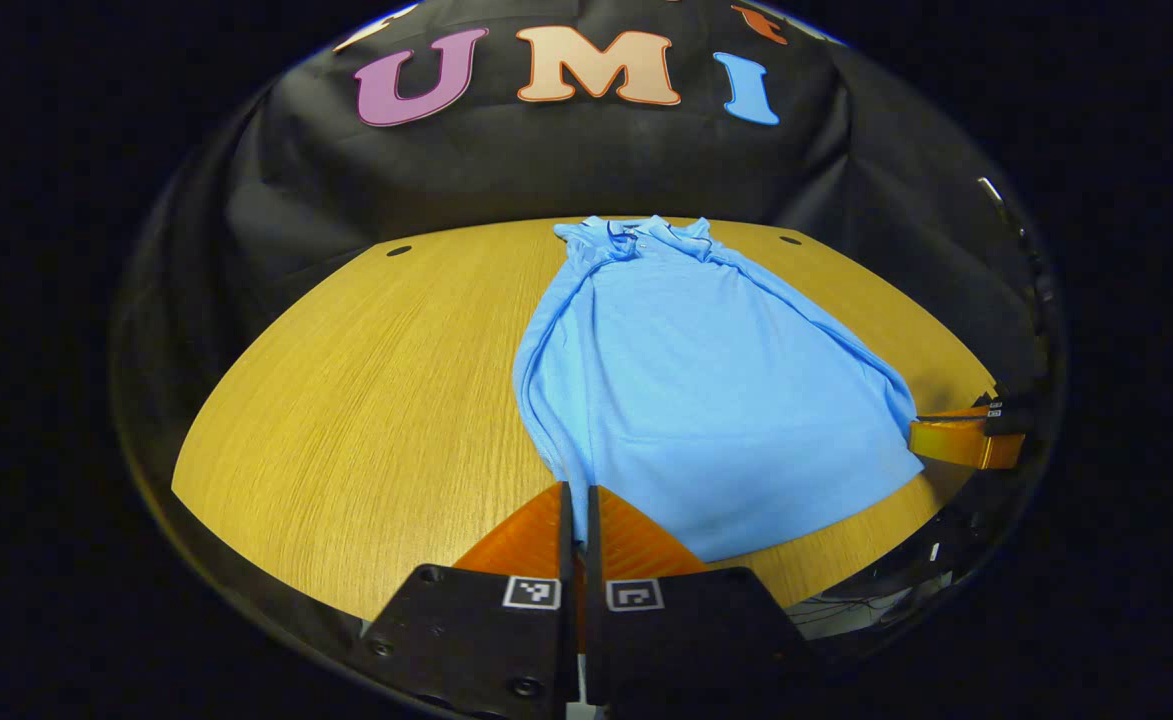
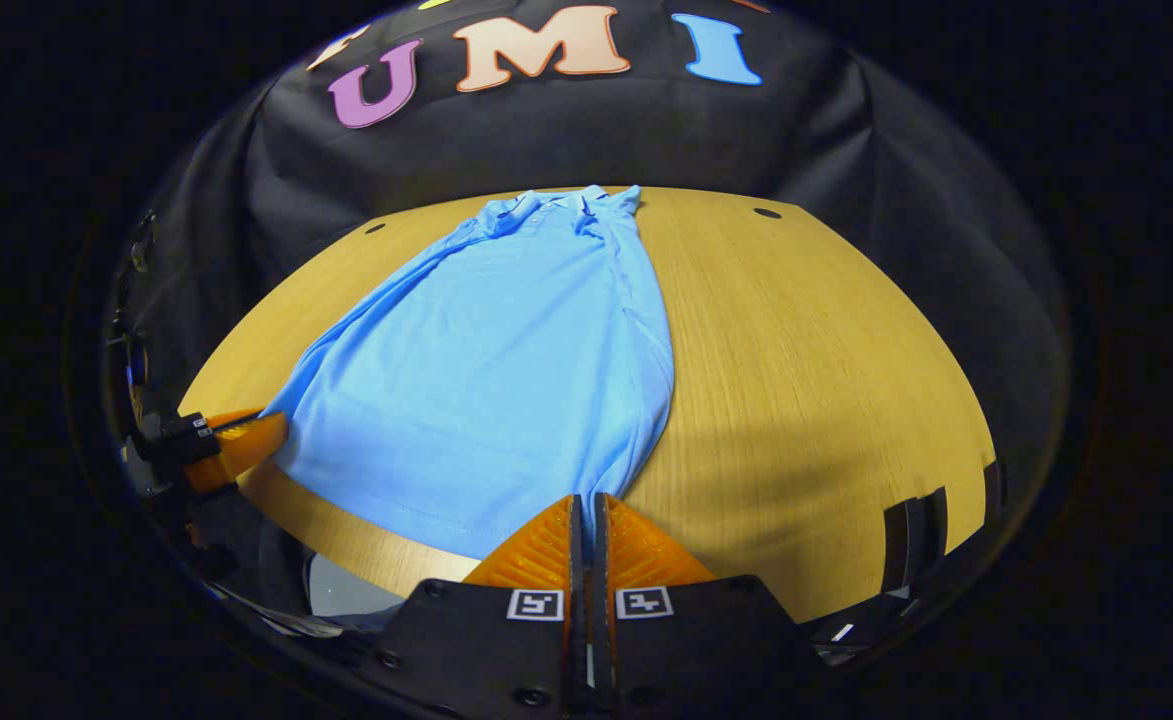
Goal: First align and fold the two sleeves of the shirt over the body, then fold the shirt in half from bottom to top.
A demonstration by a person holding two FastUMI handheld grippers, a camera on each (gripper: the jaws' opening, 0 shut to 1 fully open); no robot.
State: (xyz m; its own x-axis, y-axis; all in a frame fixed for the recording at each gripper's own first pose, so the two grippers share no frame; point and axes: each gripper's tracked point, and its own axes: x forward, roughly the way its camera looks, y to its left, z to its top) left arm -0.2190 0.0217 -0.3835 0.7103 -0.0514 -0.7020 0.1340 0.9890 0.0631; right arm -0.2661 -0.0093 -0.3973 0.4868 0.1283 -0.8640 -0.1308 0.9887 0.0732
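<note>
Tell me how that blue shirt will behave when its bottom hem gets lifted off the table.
The blue shirt will probably droop between the two grips, since its edges already bunch into soft folds. It looks thin and light. It may slide easily on the smooth wooden table.

From my station the wooden table and the blue shirt are evenly and brightly lit from above with no glare, while the booth around them falls off into dark. I see a soft shadow on the table to the right of the shirt in the right gripper view. Both fisheye views bow the table edge strongly toward the rim, where detail smears and dims; the centre stays sharp.
</note>
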